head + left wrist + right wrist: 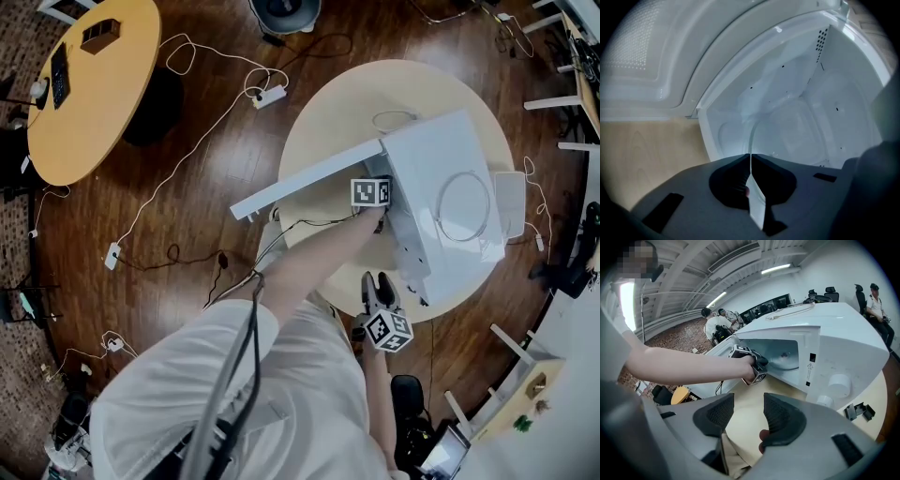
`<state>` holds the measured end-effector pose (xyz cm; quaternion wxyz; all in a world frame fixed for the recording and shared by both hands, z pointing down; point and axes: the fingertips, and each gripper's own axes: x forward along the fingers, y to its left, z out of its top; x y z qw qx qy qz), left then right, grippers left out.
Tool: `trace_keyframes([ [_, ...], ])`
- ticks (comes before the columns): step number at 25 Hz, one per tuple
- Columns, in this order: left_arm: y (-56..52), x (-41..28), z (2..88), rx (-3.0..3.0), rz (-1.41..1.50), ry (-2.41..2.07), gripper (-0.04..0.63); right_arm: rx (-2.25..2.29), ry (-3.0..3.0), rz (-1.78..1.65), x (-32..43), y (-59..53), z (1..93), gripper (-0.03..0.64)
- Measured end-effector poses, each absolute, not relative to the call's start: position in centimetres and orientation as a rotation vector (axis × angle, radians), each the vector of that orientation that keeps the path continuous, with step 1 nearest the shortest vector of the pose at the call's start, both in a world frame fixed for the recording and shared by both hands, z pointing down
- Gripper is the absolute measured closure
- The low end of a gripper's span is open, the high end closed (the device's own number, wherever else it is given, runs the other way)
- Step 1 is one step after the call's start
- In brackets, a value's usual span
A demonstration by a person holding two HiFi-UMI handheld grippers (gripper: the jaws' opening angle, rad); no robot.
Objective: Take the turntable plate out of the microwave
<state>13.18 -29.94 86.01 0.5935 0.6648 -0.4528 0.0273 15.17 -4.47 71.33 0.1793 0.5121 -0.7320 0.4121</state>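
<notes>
**Student:** Head view: how is the scene laid out?
**Tutor:** The microwave (450, 202) stands toward the right edge of the round table (319, 131), with its door (309, 178) swung open to the left. The left gripper (381, 221) reaches into the mouth, forearm stretched straight. The right gripper (375, 284) hangs over the table's near edge, outside the oven.

**Student:** Left gripper view?
**Tutor:** The jaws are pinched onto the near rim of the turntable plate (756, 201), which is seen edge-on. The rest of the glass runs ahead of the jaws into the cavity (806, 112). The way out is therefore probably straight back along the gripper's own line, toward the open front.

**Student:** Right gripper view?
**Tutor:** The jaws stand wide with nothing between them — only table top beyond. The plate (785, 363) shows as a pale disc inside the cavity, and the left hand (749, 371) is plainly the nearer one.
</notes>
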Motion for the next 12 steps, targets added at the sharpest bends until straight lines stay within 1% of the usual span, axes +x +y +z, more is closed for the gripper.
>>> trace_keyframes([
  [12, -28.3, 12.4, 85.5, 1.549, 0.011, -1.004, 0.579, 1.542, -2.053, 1.214, 15.6, -6.1, 72.5, 0.41],
])
